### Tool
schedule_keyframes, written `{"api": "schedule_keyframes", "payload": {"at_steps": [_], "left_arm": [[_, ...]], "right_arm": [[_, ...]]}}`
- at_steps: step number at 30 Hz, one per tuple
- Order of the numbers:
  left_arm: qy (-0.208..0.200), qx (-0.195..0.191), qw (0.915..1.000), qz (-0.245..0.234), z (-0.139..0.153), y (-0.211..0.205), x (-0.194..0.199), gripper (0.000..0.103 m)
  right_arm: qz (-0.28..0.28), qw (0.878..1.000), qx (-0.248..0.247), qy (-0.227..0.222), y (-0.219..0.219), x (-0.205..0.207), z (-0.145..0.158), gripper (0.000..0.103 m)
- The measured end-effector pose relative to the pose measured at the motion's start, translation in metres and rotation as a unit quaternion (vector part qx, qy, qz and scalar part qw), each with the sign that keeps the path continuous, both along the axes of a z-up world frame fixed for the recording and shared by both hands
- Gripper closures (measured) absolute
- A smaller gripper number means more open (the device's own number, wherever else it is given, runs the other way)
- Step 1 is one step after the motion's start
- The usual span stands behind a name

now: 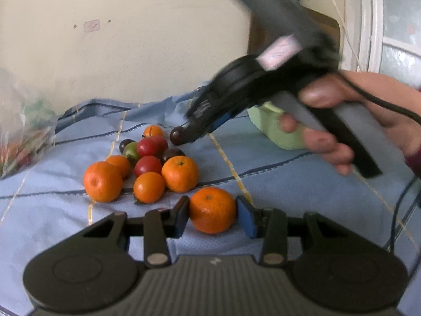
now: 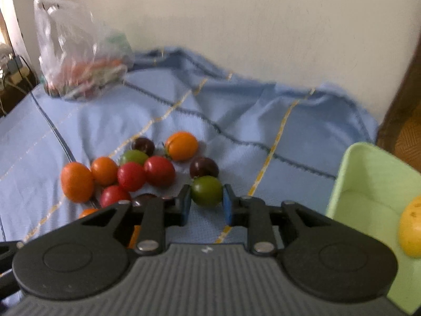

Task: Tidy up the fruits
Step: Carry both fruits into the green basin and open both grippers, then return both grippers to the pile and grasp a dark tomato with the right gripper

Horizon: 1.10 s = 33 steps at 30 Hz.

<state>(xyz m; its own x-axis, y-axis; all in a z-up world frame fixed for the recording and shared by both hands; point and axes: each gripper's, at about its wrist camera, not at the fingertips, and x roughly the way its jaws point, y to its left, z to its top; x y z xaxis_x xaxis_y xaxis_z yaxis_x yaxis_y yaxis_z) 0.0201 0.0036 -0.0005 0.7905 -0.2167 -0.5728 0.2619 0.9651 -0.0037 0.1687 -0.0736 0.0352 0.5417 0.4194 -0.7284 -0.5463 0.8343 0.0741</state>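
Note:
A pile of oranges (image 1: 180, 174), red tomatoes (image 1: 148, 165) and dark tomatoes lies on a blue cloth (image 1: 263, 158). My left gripper (image 1: 212, 213) is closed around an orange (image 1: 212, 210) at the near edge of the pile. My right gripper (image 2: 206, 203) holds a green tomato (image 2: 206, 191) between its blue pads, just right of the pile (image 2: 131, 176). In the left wrist view the right gripper (image 1: 184, 135) comes in from the right, held by a hand, with a dark round fruit (image 1: 176, 136) at its tips.
A light green bin (image 2: 368, 184) stands at the right with a yellow fruit (image 2: 411, 229) inside. A clear plastic bag (image 2: 79, 52) with food sits at the back left by the wall. A black cable (image 1: 400, 210) trails over the cloth at the right.

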Motion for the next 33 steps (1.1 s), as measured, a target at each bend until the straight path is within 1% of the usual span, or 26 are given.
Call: {"api": "schedule_keyframes", "payload": {"at_steps": [4, 7, 8, 11, 15, 17, 19, 21, 24, 26, 28, 29, 30, 31, 32, 33], "left_arm": [[-0.019, -0.019, 0.9996, 0.001, 0.004, 0.004, -0.005, 0.065], [-0.017, -0.034, 0.9993, -0.004, 0.007, 0.004, -0.004, 0.065], [-0.011, -0.046, 0.9988, -0.008, 0.008, 0.004, -0.001, 0.065], [-0.005, -0.077, 0.9968, -0.019, 0.017, 0.000, 0.009, 0.065], [-0.018, -0.117, 0.9923, -0.037, 0.040, -0.019, 0.036, 0.065], [-0.031, -0.126, 0.9904, -0.047, 0.049, -0.034, 0.052, 0.065], [-0.032, -0.127, 0.9897, -0.057, 0.054, -0.054, 0.068, 0.065], [-0.024, -0.120, 0.9904, -0.063, 0.054, -0.076, 0.086, 0.064], [-0.012, -0.101, 0.9930, -0.060, 0.046, -0.102, 0.106, 0.064], [-0.002, -0.098, 0.9937, -0.055, 0.040, -0.111, 0.116, 0.064], [0.008, -0.094, 0.9945, -0.047, 0.035, -0.117, 0.122, 0.063], [0.011, -0.091, 0.9949, -0.042, 0.033, -0.119, 0.125, 0.058], [0.009, -0.086, 0.9955, -0.038, 0.033, -0.117, 0.123, 0.049], [0.004, -0.081, 0.9962, -0.034, 0.033, -0.118, 0.123, 0.043], [-0.003, -0.078, 0.9966, -0.028, 0.033, -0.117, 0.122, 0.031], [-0.010, -0.080, 0.9963, -0.027, 0.035, -0.115, 0.122, 0.028]], "right_arm": [[0.005, 0.999, 0.028, -0.045, -0.022, -0.038, 0.018, 0.075], [0.000, 0.995, 0.033, -0.089, -0.044, -0.070, 0.027, 0.075], [-0.009, 0.994, 0.032, -0.106, -0.055, -0.079, 0.030, 0.075], [-0.055, 0.988, 0.032, -0.143, -0.088, -0.089, 0.036, 0.075], [-0.114, 0.981, 0.043, -0.149, -0.127, -0.084, 0.034, 0.075], [-0.136, 0.979, 0.043, -0.147, -0.140, -0.081, 0.029, 0.075], [-0.148, 0.977, 0.042, -0.149, -0.148, -0.079, 0.023, 0.075], [-0.158, 0.975, 0.033, -0.153, -0.151, -0.076, 0.016, 0.074], [-0.167, 0.973, 0.027, -0.158, -0.154, -0.070, 0.008, 0.074], [-0.175, 0.970, 0.024, -0.168, -0.157, -0.070, 0.005, 0.073], [-0.186, 0.965, 0.021, -0.182, -0.159, -0.072, 0.000, 0.053], [-0.198, 0.961, 0.019, -0.192, -0.161, -0.074, -0.002, 0.048], [-0.207, 0.958, 0.020, -0.199, -0.164, -0.074, -0.006, 0.046], [-0.212, 0.956, 0.026, -0.200, -0.167, -0.074, -0.007, 0.045], [-0.218, 0.955, 0.036, -0.199, -0.170, -0.074, -0.008, 0.043], [-0.224, 0.952, 0.044, -0.202, -0.173, -0.075, -0.007, 0.040]]}}
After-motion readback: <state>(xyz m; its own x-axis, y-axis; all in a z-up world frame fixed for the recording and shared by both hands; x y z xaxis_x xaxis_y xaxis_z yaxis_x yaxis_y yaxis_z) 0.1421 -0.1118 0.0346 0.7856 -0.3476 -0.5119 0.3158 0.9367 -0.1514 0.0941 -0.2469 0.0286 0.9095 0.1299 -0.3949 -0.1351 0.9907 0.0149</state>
